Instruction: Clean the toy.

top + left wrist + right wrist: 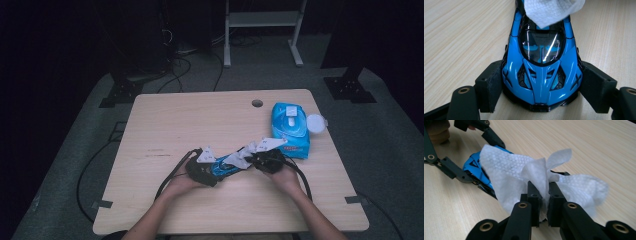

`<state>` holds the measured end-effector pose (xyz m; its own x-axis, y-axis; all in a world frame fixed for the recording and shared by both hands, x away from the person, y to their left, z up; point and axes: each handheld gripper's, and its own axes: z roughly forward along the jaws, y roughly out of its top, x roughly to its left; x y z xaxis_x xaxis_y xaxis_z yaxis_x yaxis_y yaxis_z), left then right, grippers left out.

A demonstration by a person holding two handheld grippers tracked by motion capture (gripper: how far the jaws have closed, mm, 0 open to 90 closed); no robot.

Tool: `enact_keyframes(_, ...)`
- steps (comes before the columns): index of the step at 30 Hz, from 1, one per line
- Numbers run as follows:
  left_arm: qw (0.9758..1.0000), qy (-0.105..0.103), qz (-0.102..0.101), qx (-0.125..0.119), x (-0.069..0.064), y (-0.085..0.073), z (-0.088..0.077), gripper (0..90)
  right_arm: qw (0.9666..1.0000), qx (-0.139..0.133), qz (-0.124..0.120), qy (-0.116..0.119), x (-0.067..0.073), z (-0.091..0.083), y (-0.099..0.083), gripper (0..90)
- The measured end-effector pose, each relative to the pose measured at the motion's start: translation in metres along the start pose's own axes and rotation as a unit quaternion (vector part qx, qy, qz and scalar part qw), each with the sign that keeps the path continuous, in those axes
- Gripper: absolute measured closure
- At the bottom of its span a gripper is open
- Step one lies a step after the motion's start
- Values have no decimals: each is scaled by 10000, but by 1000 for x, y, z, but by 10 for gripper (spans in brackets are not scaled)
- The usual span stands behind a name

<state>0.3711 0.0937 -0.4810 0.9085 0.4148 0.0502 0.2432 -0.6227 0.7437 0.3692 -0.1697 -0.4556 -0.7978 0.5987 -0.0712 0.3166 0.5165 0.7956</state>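
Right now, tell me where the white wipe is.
The white wipe is pinched in the right tongs and draped over the blue toy car, which the left tongs clamp, near the table's front edge.

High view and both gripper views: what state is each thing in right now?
Blue toy car: on the table, clamped at its sides.
White wet wipe: bunched, pinched, draped over the car.
Blue wipe pack: lid flipped open.
Left gripper: shut on car.
Right gripper: shut on wipe.
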Motion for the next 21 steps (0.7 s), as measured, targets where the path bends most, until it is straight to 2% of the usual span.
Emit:
enact_keyframes(5, 10000, -35, -34, -12, 1, -1, -1, 251, 9995, -120, -22, 296, 16, 9, 7, 822)
enact_keyframes(7, 10000, -55, -48, -43, 2, -1, 0, 250, 9994, -89, -59, 323, 16, 10, 8, 822)
enact_keyframes(8, 10000, -42, -44, -44, 1, -1, 0, 251, 9994, -18, 126, 315, 7, 8, 7, 823)
enact_keyframes(9, 10000, -40, -35, -37, 1, -1, 0, 251, 9997, -9, 135, 211, 3, 6, 6, 824)
enact_keyframes(10, 10000, -44, -30, -32, 2, -1, 0, 251, 9997, -9, 135, 211, 3, 6, 6, 824)
enact_keyframes(12, 10000, -39, -27, -41, 1, -1, 0, 250, 9989, -51, 450, 134, -9, 1, 0, 824)
enact_keyframes(13, 10000, -34, -26, -45, 1, -1, 0, 250, 9984, -116, 532, 116, -12, -1, -1, 824)
enact_keyframes(17, 10000, -44, -49, -48, 2, -1, 0, 250, 9992, -59, 407, 26, -12, -4, 3, 823)
enact_keyframes(19, 9999, -74, -74, -42, 2, -2, -1, 249, 9990, -199, 397, -81, -11, -10, 6, 824)
enact_keyframes(21, 9999, -76, -75, -41, 2, -2, -1, 249, 9990, -228, 370, -93, -10, -14, 8, 824)
